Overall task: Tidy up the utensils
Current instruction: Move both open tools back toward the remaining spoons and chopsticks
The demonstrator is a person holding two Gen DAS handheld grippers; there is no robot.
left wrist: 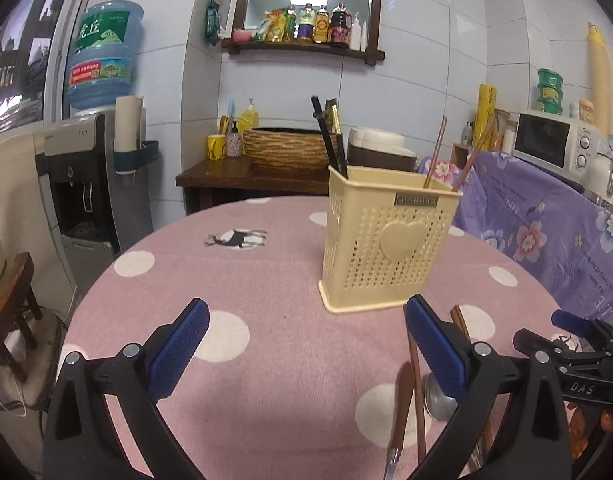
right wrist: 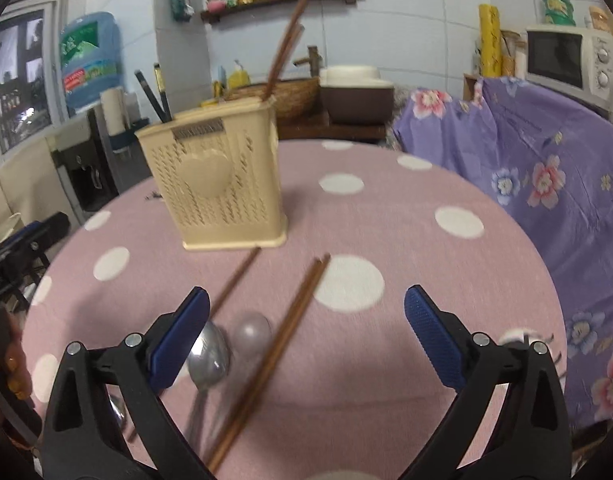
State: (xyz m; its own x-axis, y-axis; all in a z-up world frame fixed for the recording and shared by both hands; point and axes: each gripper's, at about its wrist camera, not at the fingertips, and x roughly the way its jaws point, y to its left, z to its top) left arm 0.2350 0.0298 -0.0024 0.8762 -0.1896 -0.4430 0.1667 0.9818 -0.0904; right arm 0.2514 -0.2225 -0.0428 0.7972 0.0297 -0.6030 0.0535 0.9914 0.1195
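A cream perforated utensil holder [left wrist: 386,240] [right wrist: 218,184] stands upright on the pink dotted tablecloth [left wrist: 246,272]. Brown chopsticks [left wrist: 436,152] lean in its right end and black-handled utensils [left wrist: 326,136] in its left. My left gripper [left wrist: 306,340] is open and empty, in front of and left of the holder. Beside its right finger lie a spoon [left wrist: 436,396], a wooden-handled knife [left wrist: 402,400] and a chopstick [left wrist: 416,376]. My right gripper [right wrist: 306,340] is open over a pair of brown chopsticks [right wrist: 282,344]. Two spoons [right wrist: 210,356] and a single chopstick [right wrist: 234,284] lie near its left finger.
A purple flowered cloth [right wrist: 546,168] covers furniture just right of the round table, with a microwave [left wrist: 546,140] on it. A dark wooden side table [left wrist: 226,176] with a woven basket [left wrist: 286,148] stands behind. A water dispenser [left wrist: 78,184] is at the left.
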